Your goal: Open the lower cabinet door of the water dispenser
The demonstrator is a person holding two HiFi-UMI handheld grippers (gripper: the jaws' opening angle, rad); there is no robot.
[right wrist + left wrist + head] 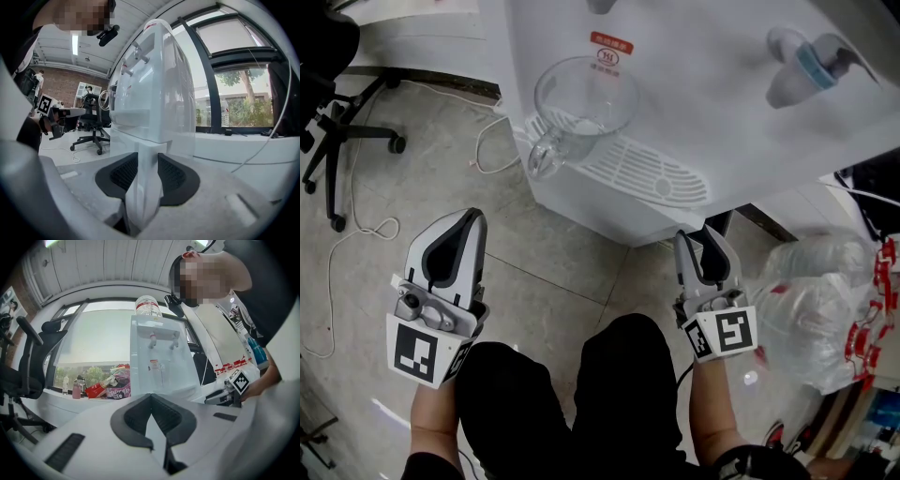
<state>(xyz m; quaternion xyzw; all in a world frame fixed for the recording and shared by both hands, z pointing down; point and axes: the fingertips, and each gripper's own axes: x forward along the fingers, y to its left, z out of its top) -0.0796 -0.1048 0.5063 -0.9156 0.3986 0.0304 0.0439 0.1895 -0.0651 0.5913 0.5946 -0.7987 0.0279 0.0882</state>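
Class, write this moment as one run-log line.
right gripper: shut on edge of lower cabinet door | left gripper: shut, empty | glass jug: on drip tray

Left of the dispenser [703, 103] the floor [441, 159] lies open, crossed only by a thin cable [358, 230], with a chair [342, 127] standing farther left. Right of the dispenser, bags [820, 300] crowd close and leave a narrow lane by its corner, where the right gripper [705, 246] sits with the door [147, 173] edge filling the gap between its jaws. In front of the dispenser the person's knees [581, 394] block the near floor, and a pitcher [581, 103] takes up the left end of its tray [656, 173].
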